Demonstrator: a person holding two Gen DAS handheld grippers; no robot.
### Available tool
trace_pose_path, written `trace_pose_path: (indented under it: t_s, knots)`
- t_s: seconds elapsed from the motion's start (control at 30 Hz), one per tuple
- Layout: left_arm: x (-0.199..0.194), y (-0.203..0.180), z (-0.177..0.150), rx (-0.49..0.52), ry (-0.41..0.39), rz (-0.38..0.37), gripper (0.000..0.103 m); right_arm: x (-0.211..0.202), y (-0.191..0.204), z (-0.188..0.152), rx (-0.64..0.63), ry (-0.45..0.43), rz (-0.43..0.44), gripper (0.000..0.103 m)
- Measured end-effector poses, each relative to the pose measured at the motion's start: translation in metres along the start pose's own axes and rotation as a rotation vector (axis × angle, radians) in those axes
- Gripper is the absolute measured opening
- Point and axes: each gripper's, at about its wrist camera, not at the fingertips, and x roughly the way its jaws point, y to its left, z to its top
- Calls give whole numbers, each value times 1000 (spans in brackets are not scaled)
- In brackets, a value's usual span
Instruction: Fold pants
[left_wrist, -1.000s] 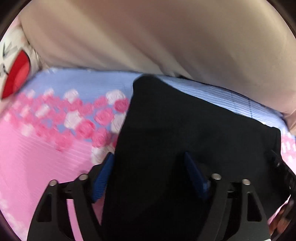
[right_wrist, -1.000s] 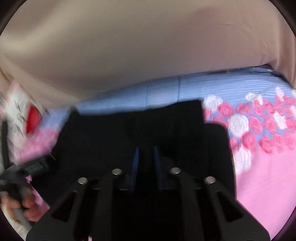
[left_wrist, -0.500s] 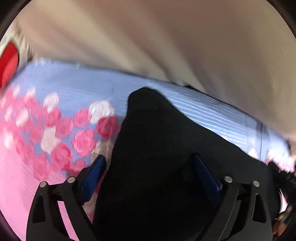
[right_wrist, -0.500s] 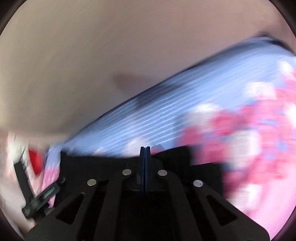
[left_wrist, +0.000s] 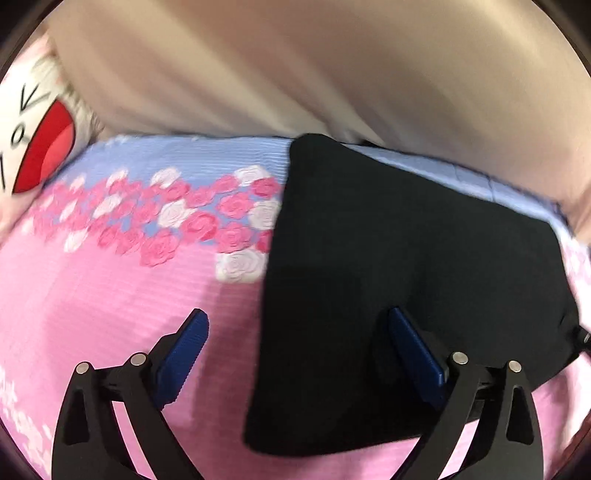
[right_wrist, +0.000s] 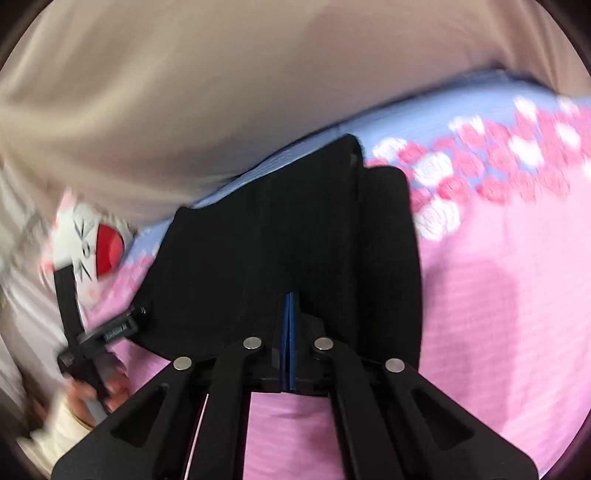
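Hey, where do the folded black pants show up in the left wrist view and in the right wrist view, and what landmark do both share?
Left wrist view: the black pants fill the centre-right, lying on the pink bedspread.
Right wrist view: the black pants sit centre-left, ahead of the right gripper.
Shared landmark: the white pillow with a red patch, at the left edge in both views.

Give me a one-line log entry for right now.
left gripper: open, over pants edge | right gripper: shut | black pants: folded on floral bedspread
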Motion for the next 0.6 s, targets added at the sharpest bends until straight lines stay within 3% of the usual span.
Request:
trace_pose_path:
  t_s: [0.03,0.07,0.17,0.2,0.27,0.3,0.33,0.43,0.6]
  knots:
    - [-13,1,2,-3,-6,41,80,-9,6,-1,-12,-16,-53,0]
    - [-25,0,1,2,-24,68,79,-23,17,-4,-25,-34,-115,2]
    - [-82,-10,-9,61,-117,118,83,-69,41,-24,-80,-110,-204,9]
    - [-103,-16,-16,87,-146,140,86,-86,46,-30,-94,-134,-224,17]
    - [-132,-26,-30,129,-190,153,92,-109,70,-45,-126,-194,-256,49]
    - [-147,-32,-38,149,-209,154,92,-126,68,-55,-139,-218,-268,74]
    - [-160,-38,-46,165,-225,153,92,-135,76,-62,-161,-244,-283,80]
    - [-187,-48,-62,187,-245,126,92,-152,112,-84,-232,-312,-346,80]
    - [-213,-58,-82,175,-224,34,93,-180,117,-111,-227,-364,-333,88]
